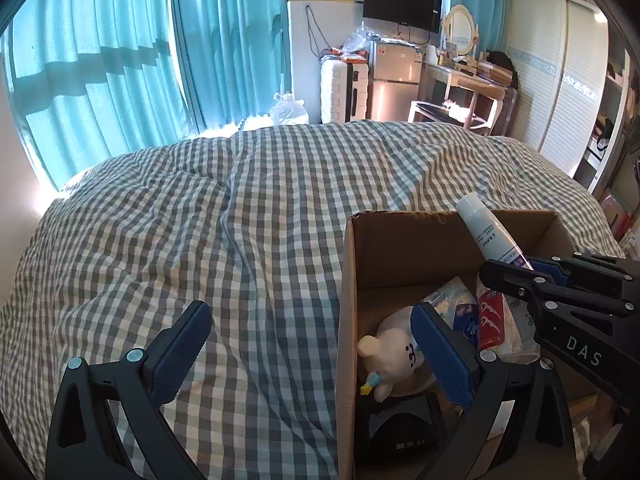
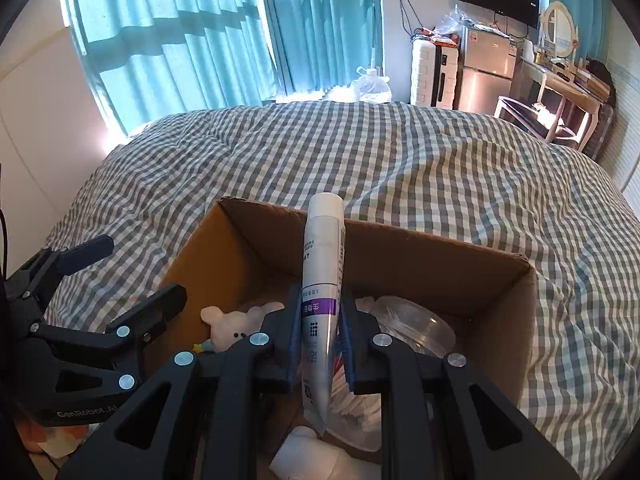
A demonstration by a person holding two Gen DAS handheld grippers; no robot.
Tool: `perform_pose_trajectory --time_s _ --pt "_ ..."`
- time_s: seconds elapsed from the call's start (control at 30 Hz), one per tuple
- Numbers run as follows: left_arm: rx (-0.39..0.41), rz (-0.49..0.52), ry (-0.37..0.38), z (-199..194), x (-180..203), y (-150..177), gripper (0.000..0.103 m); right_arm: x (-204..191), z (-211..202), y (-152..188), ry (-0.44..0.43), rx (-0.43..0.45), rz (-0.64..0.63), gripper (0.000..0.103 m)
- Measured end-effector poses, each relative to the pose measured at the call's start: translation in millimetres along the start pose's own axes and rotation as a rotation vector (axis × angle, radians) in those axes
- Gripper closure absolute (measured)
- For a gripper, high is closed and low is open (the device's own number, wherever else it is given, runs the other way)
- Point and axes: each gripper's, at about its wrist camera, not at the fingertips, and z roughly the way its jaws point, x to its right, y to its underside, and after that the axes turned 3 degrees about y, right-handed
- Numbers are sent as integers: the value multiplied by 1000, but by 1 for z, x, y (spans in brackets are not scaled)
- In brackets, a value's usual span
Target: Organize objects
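Note:
An open cardboard box [image 1: 347,280] [image 2: 400,256] sits on the checked bedspread [image 1: 200,220]. My right gripper [image 2: 320,320] [image 1: 520,276] is shut on a white tube with a purple band [image 2: 324,248] [image 1: 484,228]. The tube is held over the box with its cap pointing up and away. My left gripper [image 1: 316,350] [image 2: 124,276] is open and holds nothing; its fingers straddle the box's left wall. Inside the box lie a white plush toy [image 1: 394,350] [image 2: 232,326], a red and white packet [image 1: 490,316], a blue packet [image 1: 464,312] and a clear plastic container [image 2: 416,324].
The bed fills most of both views. Teal curtains [image 1: 120,60] hang behind it. Past the bed's far edge stand a water jug [image 1: 288,110], a white suitcase [image 1: 340,88], a small fridge [image 1: 396,80], a dressing table [image 1: 468,76] and a wardrobe [image 1: 560,92].

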Motion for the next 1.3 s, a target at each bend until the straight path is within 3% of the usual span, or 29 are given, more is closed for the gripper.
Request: perform_pose_trajectory --time_s 0.07,0.13,0.17,0.2,0.53,1.0,1.3 --pt "1 0 -2 -6 0 0 1 -1 -6 0 4 2 5 86" --pt "2 -5 2 -13 0 1 1 0 -12 0 12 0 15 75" --pt "2 -6 6 -16 0 1 1 1 -16 0 12 -6 23 60" --pt "3 -7 7 -20 -1 1 1 2 -19 0 9 -8 29 54" --pt "64 -3 2 -82 3 -7 1 5 -83 -2 49 87 61 53" --pt "277 44 5 -216 36 -21 1 5 -238 2 99 360 106 10" --pt "423 99 -8 -291 61 1 0 4 -332 41 157 543 111 2"
